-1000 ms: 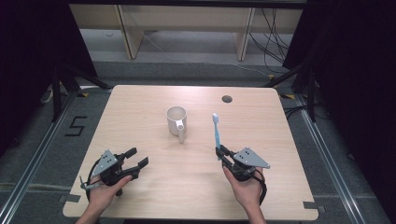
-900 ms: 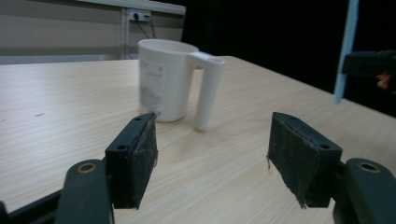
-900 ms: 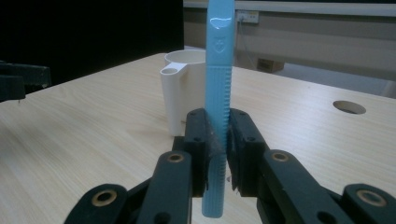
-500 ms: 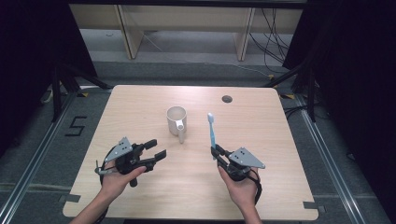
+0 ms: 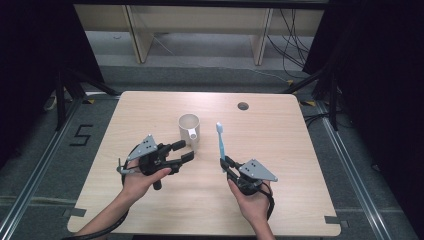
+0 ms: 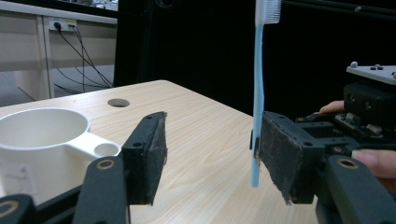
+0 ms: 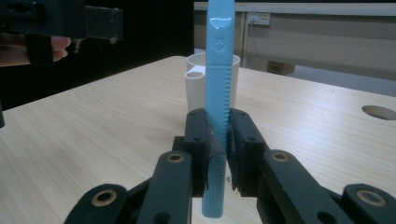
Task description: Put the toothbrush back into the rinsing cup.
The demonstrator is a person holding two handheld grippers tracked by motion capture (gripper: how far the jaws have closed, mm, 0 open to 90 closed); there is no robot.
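— Right gripper (image 5: pixel 225 163): what has it got?

— Its jaws are closed on the lower handle of a light blue toothbrush (image 5: pixel 220 141). In the right gripper view the handle (image 7: pixel 218 116) stands upright between the two black pads, its end poking out below them. From above, the white bristle head points away from the person, toward the far side of the desk (image 5: pixel 280 130).

— And the left gripper (image 5: pixel 183 151)?

— Jaws spread wide, holding nothing. It is held in the left hand (image 5: pixel 142 177) above the desk, its tips aimed to the person's right, just in front of the white mug (image 5: pixel 190 131).

— Is it touching the mug?

— I cannot tell from above; the upper jaw tip lies close to the mug's handle side. In the left gripper view the mug (image 6: pixel 44 140) sits to the left of the left pad, with its handle loop facing the camera.

— Where is the toothbrush relative to the mug?

— Beside it on the person's right, apart from it. In the left gripper view the toothbrush (image 6: pixel 259 88) stands vertically just behind the right pad, with the right hand's fingers (image 6: pixel 373 158) beyond.

— Anything else on the desk?

— A round cable hole (image 5: pixel 243 106) near the far edge.
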